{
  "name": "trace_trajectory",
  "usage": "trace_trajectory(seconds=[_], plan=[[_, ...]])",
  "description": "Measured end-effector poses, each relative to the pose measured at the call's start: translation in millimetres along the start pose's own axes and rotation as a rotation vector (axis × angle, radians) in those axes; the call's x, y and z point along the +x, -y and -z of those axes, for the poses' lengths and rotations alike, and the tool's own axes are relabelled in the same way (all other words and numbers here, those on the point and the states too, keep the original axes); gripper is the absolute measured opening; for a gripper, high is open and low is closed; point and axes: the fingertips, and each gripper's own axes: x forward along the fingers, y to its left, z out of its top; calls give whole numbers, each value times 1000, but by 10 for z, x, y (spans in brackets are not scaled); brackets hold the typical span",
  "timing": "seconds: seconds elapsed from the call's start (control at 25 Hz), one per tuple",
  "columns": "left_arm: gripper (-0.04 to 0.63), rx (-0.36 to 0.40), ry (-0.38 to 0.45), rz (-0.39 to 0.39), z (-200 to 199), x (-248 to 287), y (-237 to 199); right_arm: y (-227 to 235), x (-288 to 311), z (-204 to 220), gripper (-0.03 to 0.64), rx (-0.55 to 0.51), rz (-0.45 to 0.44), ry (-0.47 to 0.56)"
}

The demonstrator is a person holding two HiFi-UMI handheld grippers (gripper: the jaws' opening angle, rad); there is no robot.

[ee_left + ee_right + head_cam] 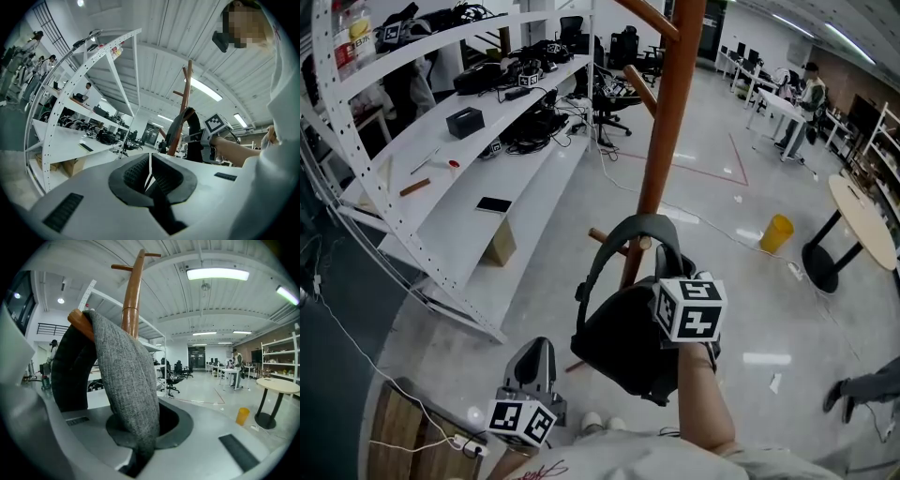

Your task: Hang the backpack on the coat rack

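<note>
**Item:** black fabric backpack (623, 342), hanging against the tall brown wooden coat rack (661, 141).
**Attachment:** grey woven carry strap (126, 380), looped over a short wooden peg (80, 320).
**Right gripper** (140, 448): jaws pinched tight on the strap.
**Left gripper** (149, 176): jaws together, nothing between them.
**Handling:** seat the strap well behind the peg tip, then let go gently so the weight settles.

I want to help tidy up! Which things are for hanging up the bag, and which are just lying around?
For the job: backpack; its grey strap, pinched in the right hand-held gripper; wooden coat rack.

Just lying about: yellow bin; round table; white shelves; cardboard box; the left hand-held gripper, shut on nothing.
</note>
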Motion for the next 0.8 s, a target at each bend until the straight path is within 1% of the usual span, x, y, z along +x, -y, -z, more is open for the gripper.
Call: trace_trajectory(seconds=[0.12,0.28,0.56,0.8], plan=[[25,-2,-3,-3,7,-18,-34,-14,8,115,21,-10,4,-1],[25,2,-12,0,17,-32,-72,-79,-8,148,21,-31,18,46],[25,12,-35,32,46,-28,-41,-116,-50,210,21,-12,43,116],[25,28,-44,53,30,-53,-44,-148,-92,254,21,-36,83,156]])
